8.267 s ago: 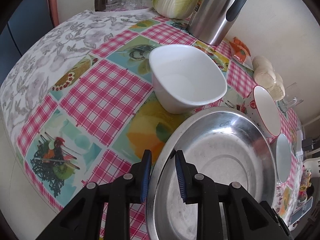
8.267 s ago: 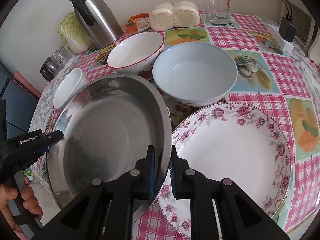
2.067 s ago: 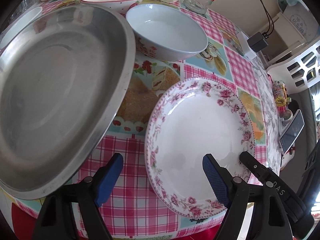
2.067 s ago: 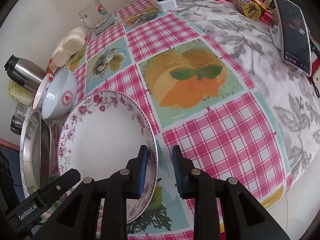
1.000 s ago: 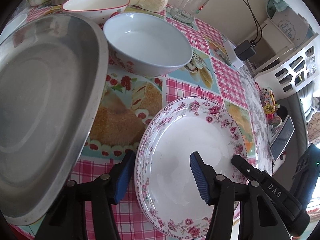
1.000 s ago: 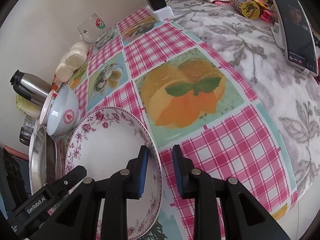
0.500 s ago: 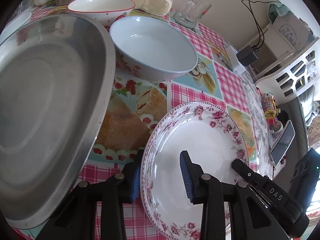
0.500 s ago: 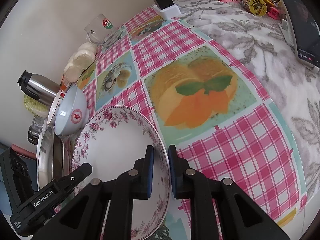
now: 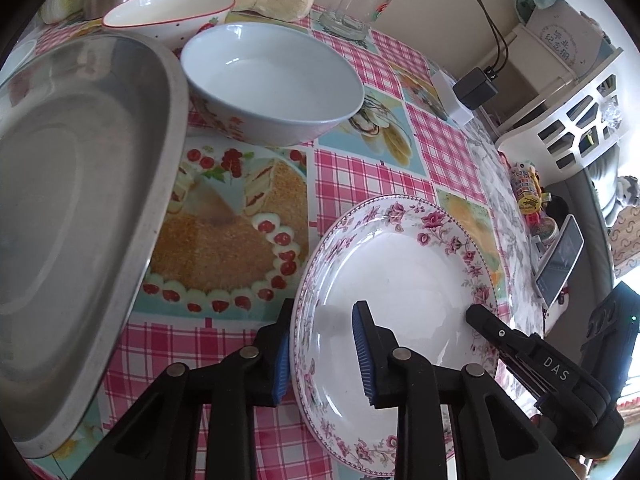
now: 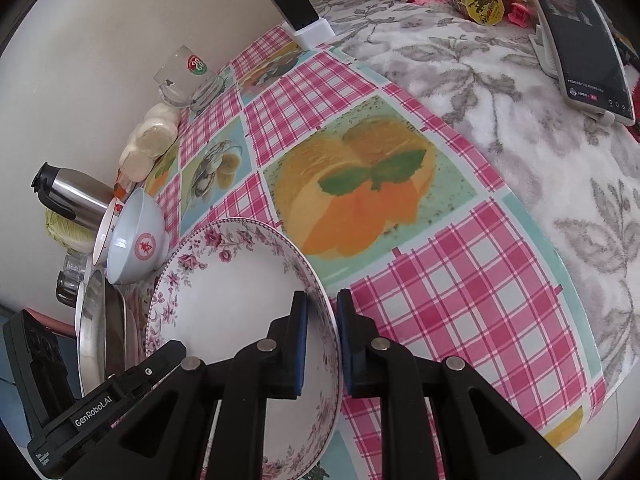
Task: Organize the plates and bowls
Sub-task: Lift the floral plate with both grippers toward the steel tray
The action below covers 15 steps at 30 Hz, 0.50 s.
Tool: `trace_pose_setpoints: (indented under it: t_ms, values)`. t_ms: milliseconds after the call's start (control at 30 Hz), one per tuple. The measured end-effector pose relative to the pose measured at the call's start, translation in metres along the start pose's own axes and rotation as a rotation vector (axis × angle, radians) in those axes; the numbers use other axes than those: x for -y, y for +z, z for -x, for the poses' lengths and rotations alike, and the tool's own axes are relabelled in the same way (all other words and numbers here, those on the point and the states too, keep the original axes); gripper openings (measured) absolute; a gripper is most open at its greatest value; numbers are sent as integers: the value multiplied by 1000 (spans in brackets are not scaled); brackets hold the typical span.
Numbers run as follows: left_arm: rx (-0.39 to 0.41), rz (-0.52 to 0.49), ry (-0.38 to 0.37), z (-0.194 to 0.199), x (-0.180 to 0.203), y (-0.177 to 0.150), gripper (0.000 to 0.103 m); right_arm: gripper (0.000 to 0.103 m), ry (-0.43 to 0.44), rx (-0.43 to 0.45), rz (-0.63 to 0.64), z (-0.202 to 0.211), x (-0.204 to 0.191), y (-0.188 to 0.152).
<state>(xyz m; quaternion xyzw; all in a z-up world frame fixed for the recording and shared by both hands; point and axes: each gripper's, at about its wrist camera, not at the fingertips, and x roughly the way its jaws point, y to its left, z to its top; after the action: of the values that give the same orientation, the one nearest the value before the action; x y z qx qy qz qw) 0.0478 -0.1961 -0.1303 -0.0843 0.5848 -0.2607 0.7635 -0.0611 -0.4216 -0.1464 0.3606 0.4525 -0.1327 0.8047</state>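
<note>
The tabletop (image 9: 360, 168), under its pink checked cloth, carries everything. Largest on it is the steel tray (image 9: 72, 200), lying to the left of the floral plate (image 9: 400, 280). Beyond the floral plate sits the pale blue bowl (image 9: 272, 80), with the red-rimmed bowl (image 9: 168, 12) farther behind.

The floral plate itself sits tilted, its right edge raised, close to the tabletop's near edge. The right gripper (image 10: 322, 340) is clamped on that right rim. The left gripper (image 9: 322, 354) straddles the opposite rim with its jaws apart, one pad outside and one over the plate's face; a gap shows, so it has no hold.

The risk, as I judge it, is that a glazed rim pinched at one spot could pivot or slip out if lifted before the left gripper closes. Swinging the plate left could knock it against the steel tray's rim.
</note>
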Motion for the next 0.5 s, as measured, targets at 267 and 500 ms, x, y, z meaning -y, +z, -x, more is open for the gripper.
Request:
trace_pose_setpoints:
  t_ms: [267, 500]
  values:
    - [9, 8, -10, 2, 1, 3, 29, 12, 18, 7, -20, 5, 2, 0]
    - [41, -22, -9, 10, 6, 5, 29, 10, 24, 31, -13, 11, 0, 1]
